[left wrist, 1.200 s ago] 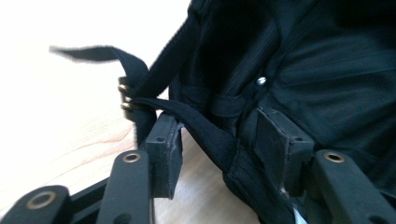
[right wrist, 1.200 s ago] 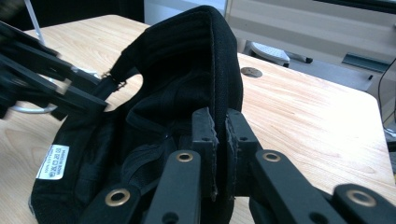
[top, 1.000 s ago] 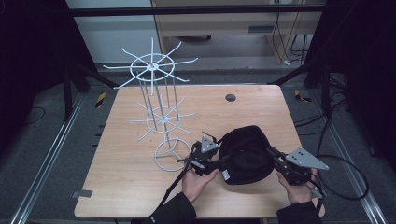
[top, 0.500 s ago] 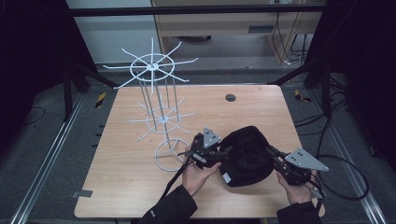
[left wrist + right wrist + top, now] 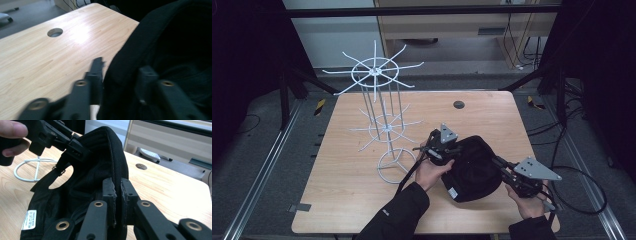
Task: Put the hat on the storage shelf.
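A black cap point(image 5: 474, 170) lies at the right front of the wooden table point(image 5: 347, 195), inside up, with a white label point(image 5: 29, 219) sewn in. My left gripper point(image 5: 452, 149) is shut on the cap's left edge and holds it raised; black fabric point(image 5: 175, 50) sits between the jaws of that gripper point(image 5: 122, 72). My right gripper point(image 5: 498, 161) is shut on the cap's right rim. In the right gripper view the rim point(image 5: 117, 152) runs up between that gripper's point(image 5: 117, 188) closed jaws, and the left gripper point(image 5: 75, 151) pinches the far edge.
A tall white wire display rack point(image 5: 384, 130) with spoked arms stands left of the cap, its ring base point(image 5: 27, 170) close to the left hand. A round cable hole point(image 5: 458, 104) sits near the table's far edge. Cables trail off the right side.
My left gripper has moved up and away from the person with the cap's edge, lifting that side. The right gripper has stayed in place on the rim.
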`<state>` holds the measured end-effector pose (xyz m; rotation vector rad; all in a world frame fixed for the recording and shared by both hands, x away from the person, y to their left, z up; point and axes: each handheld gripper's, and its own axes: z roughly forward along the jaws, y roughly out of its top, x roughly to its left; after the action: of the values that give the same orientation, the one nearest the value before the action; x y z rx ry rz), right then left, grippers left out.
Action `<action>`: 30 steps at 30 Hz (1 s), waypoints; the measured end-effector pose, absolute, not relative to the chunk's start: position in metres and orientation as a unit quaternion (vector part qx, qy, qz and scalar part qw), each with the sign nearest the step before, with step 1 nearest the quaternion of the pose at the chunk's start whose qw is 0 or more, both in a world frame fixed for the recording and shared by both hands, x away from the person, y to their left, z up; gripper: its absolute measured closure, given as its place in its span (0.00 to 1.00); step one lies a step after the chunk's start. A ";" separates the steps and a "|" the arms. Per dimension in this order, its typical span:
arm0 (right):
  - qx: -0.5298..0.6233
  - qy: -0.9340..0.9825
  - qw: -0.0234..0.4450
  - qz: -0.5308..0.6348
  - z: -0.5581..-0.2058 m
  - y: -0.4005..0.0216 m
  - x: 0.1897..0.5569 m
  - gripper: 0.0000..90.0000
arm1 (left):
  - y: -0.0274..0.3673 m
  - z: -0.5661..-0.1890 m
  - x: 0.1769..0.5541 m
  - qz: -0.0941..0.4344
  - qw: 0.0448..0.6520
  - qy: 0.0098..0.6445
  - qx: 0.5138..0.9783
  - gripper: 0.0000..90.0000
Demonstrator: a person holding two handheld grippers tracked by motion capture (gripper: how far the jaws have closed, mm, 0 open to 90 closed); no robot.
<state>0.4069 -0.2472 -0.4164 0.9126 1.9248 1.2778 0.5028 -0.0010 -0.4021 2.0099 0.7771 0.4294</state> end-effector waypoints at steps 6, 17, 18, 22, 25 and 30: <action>0.353 0.732 0.310 0.493 -0.415 -0.247 0.408 0.92 | 0.001 -0.397 0.499 0.184 0.450 0.307 0.818 0.86; 0.376 0.734 0.265 0.499 -0.418 -0.251 0.413 0.58 | 0.006 -0.375 0.492 0.236 0.478 0.298 0.792 0.89; 0.379 0.739 0.257 0.494 -0.421 -0.251 0.415 0.56 | 0.006 -0.373 0.492 0.237 0.481 0.299 0.789 0.90; 0.389 0.750 0.241 0.477 -0.429 -0.248 0.421 0.50 | 0.008 -0.369 0.489 0.240 0.491 0.299 0.782 0.90; 0.403 0.757 0.223 0.462 -0.440 -0.247 0.427 0.47 | 0.005 -0.364 0.480 0.241 0.508 0.283 0.777 0.90; 0.417 0.761 0.204 0.453 -0.449 -0.249 0.431 0.65 | 0.001 -0.358 0.471 0.243 0.519 0.264 0.776 0.90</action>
<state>0.4308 -0.2489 -0.4489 1.1622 2.1233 1.2644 0.4714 0.0012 -0.3578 1.8603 0.6331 0.5817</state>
